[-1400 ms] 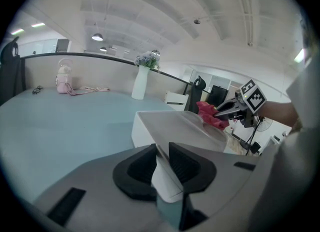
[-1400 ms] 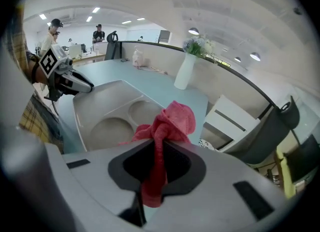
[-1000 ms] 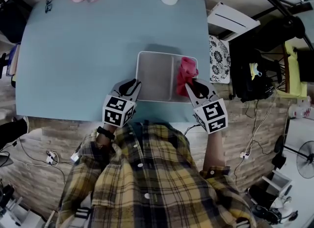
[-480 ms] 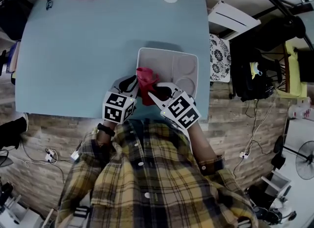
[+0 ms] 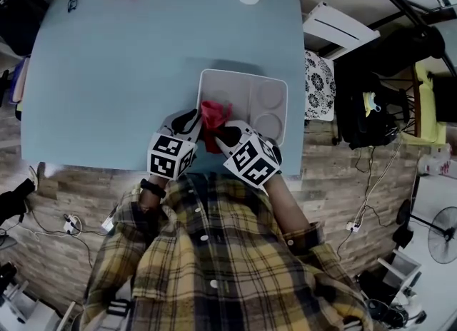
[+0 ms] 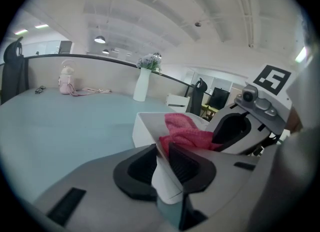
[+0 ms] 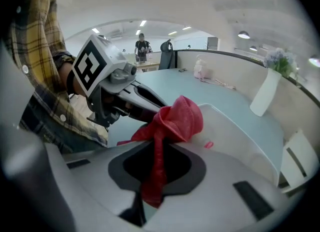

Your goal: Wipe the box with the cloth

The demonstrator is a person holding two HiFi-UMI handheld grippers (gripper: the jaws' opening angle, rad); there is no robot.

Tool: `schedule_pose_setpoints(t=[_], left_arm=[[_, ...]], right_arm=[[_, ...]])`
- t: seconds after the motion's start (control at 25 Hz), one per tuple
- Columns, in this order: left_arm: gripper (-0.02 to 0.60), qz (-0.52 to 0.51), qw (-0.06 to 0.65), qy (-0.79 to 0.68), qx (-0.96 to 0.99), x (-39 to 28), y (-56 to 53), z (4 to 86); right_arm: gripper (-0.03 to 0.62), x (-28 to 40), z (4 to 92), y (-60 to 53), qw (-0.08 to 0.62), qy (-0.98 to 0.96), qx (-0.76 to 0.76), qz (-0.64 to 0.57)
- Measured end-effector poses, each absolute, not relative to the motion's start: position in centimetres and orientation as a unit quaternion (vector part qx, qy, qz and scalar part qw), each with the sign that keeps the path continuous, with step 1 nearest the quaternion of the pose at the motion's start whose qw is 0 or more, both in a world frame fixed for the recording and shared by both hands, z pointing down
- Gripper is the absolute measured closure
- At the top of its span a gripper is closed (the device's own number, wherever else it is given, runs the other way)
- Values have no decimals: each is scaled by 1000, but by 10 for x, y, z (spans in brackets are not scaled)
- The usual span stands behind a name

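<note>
The counter [image 5: 128,73] and the box [image 5: 246,75] at its near edge lie just as they did a second ago. What has moved is the cloth [image 5: 213,114]. It was bunched over the box's right side and now sits in the near left corner, close beside the spot I'm bracing. My right gripper [image 5: 226,134] carried it across, fingers pinched tight on the cloth's tail. My left gripper [image 5: 188,121] has not budged, its fingers narrow and clamped on the box's near wall. I judge that one sweep along the near side has reached its left end, and the far side may yet need wiping.
</note>
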State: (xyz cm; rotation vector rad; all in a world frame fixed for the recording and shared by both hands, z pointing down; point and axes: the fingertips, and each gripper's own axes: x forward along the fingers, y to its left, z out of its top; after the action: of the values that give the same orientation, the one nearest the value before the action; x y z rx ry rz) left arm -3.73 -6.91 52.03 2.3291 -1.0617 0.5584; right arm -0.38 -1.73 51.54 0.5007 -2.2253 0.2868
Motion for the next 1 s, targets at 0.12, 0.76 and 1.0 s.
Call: schedule_pose_setpoints(t=[0.12,0.76,1.0], left_arm=[[506,207,257,-391,859,-36,-70,520],[506,211,256,-388,860,-38,-70,520],[506,212,254,-387,861,-38,-70,520]], right_arm=[[546,6,516,-19,416,-879,206,108],[546,80,515,-17,451,-851,251,98],[546,98,513,-15,435,-849,274,119]])
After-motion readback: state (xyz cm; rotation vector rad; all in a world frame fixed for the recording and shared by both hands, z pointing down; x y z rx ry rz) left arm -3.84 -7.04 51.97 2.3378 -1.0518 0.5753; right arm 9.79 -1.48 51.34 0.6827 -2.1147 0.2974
